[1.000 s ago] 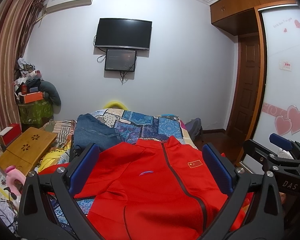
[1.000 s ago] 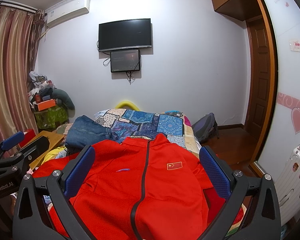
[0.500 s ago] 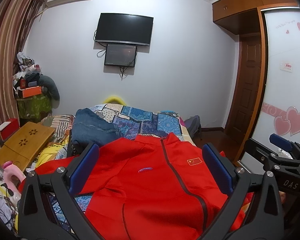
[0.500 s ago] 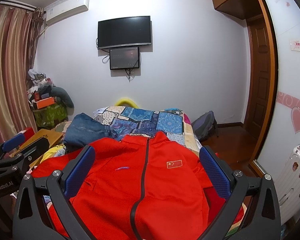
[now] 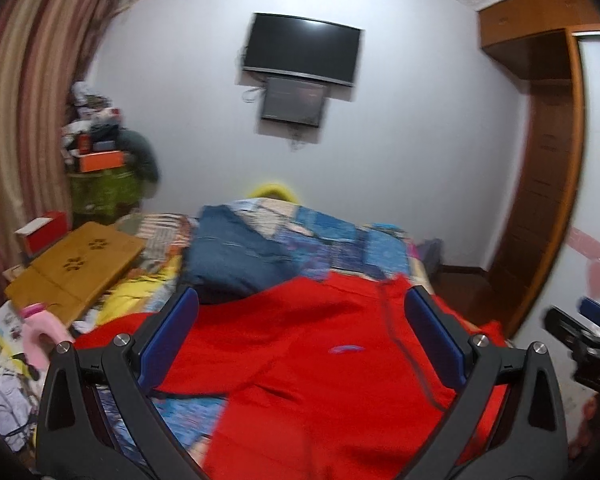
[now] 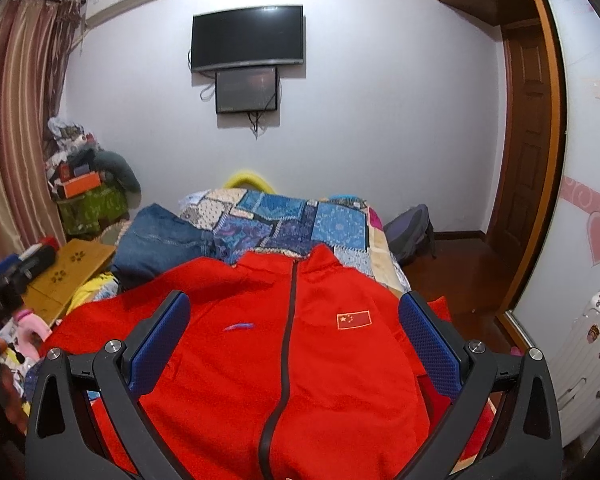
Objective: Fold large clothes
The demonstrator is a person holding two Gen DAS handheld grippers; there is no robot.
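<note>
While both of my tongs hang above the bed, neither has hold of anything: the left tongs stand wide open, blue pads well apart, and the right tongs stand equally wide. Between and below them the red jacket lies face up on the patchwork quilt, zipper closed, collar toward the far wall, flag patch on its chest. Folded blue jeans lie just beyond its shoulder. Left wrist view is motion-blurred. A wooden lap desk sits beside the bed.
</note>
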